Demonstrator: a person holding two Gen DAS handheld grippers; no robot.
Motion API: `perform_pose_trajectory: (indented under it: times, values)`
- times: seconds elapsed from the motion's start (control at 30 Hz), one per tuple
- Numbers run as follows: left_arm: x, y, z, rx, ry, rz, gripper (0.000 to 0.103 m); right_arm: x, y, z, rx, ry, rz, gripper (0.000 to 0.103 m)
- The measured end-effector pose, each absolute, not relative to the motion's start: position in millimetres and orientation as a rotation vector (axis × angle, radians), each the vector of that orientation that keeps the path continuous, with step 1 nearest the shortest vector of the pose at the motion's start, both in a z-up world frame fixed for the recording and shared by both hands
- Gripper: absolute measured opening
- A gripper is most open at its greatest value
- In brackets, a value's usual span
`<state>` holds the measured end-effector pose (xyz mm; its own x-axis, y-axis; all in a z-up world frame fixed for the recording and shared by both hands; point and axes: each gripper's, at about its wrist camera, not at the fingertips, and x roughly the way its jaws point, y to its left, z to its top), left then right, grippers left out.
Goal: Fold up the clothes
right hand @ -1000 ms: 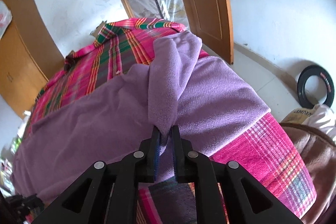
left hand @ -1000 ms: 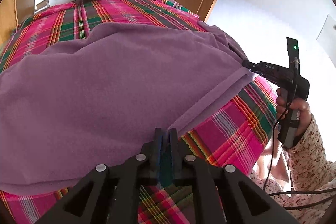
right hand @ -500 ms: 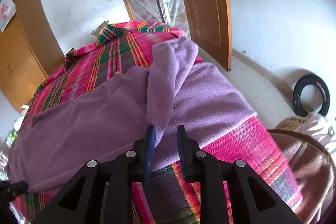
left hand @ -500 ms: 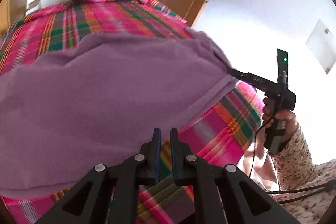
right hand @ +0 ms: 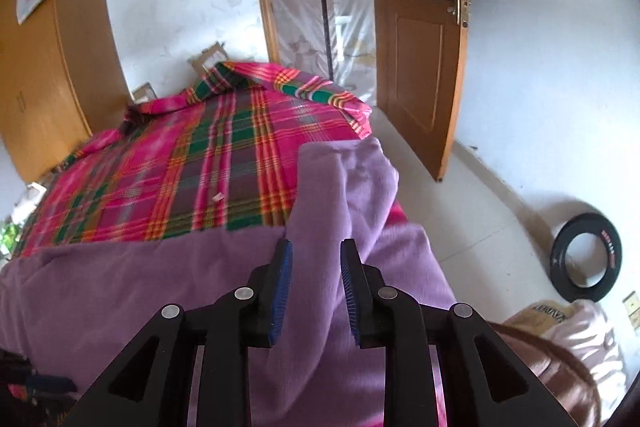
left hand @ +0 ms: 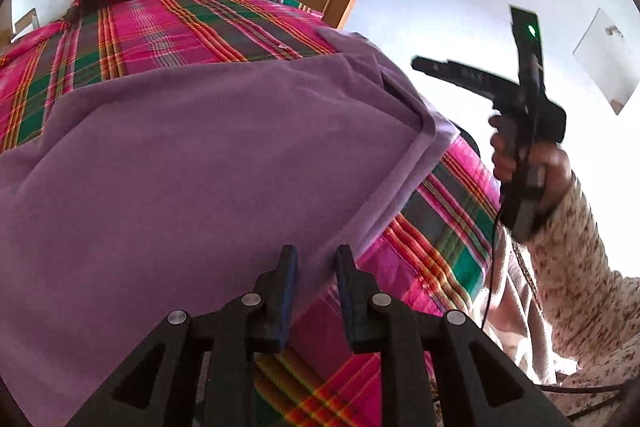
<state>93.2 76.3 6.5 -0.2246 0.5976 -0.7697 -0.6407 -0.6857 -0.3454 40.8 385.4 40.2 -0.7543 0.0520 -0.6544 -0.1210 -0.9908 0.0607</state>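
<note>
The purple garment [left hand: 208,163] lies spread over the near part of a bed covered with a pink, green and red plaid bedcover [left hand: 168,27], its broad body reaching toward the bed's left edge and its hem running close to the near edge. In the left wrist view the left gripper [left hand: 316,259] hangs just above the garment's near hem, its two fingers parted with a clear gap and nothing between them; the cloth below lies flat and slack. A folded band of the purple fabric runs along the garment's right side, and past it the plaid cover shows at the bed's near right corner. Further right in that view the right gripper [left hand: 420,63] is lifted off the bed beside its right edge, gripped by the person's hand [left hand: 528,163] in a floral sleeve [left hand: 580,267]. In the right wrist view the right gripper [right hand: 316,259] is likewise released, blue-padded fingers [right hand: 282,279] apart and empty, poised over a raised, rumpled fold of the garment [right hand: 352,187] that stands near the bed's right edge. Beyond the bed's right side a wooden door [right hand: 420,39] stands ajar, and a black tyre [right hand: 586,255] lies on the pale floor by the wall.
</note>
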Motion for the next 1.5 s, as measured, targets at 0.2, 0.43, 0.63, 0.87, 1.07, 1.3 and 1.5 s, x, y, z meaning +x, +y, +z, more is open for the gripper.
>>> perform_pose_trajectory:
  times: [0.2,0.43,0.63,0.87,1.07,1.3,1.5]
  values:
    - [84.1,86.3,3.6,-1.223,0.055,1.964,0.02,-16.1,375.9,34.6,-1.155,0.034,2.868,0.029]
    - [76.0,86.5,0.4,-1.227,0.017,1.937,0.02,-71.7,374.5,12.4,-1.339,-0.052,2.787,0.031]
    - [70.9,85.7,-1.6,-1.226,-0.015,1.918,0.02,-95.0,382.0,4.3,-1.409,-0.099,2.7,0.031]
    - [70.1,87.1,-2.0,-1.224,-0.024,1.907,0.02,-107.0,383.0,4.6,-1.437,-0.134,2.663,0.031]
    - [68.4,80.9,-2.3,-1.222,-0.056,1.895,0.021,-114.4,385.0,2.6,-1.423,-0.097,2.659,0.013]
    - [69.1,84.7,-1.4,-1.219,-0.045,1.916,0.021,-103.5,400.6,11.5,-1.328,-0.024,2.653,0.004]
    - [74.2,90.2,1.2,-1.205,0.0,1.96,0.021,-78.0,427.6,33.6,-1.221,0.096,2.677,0.004]
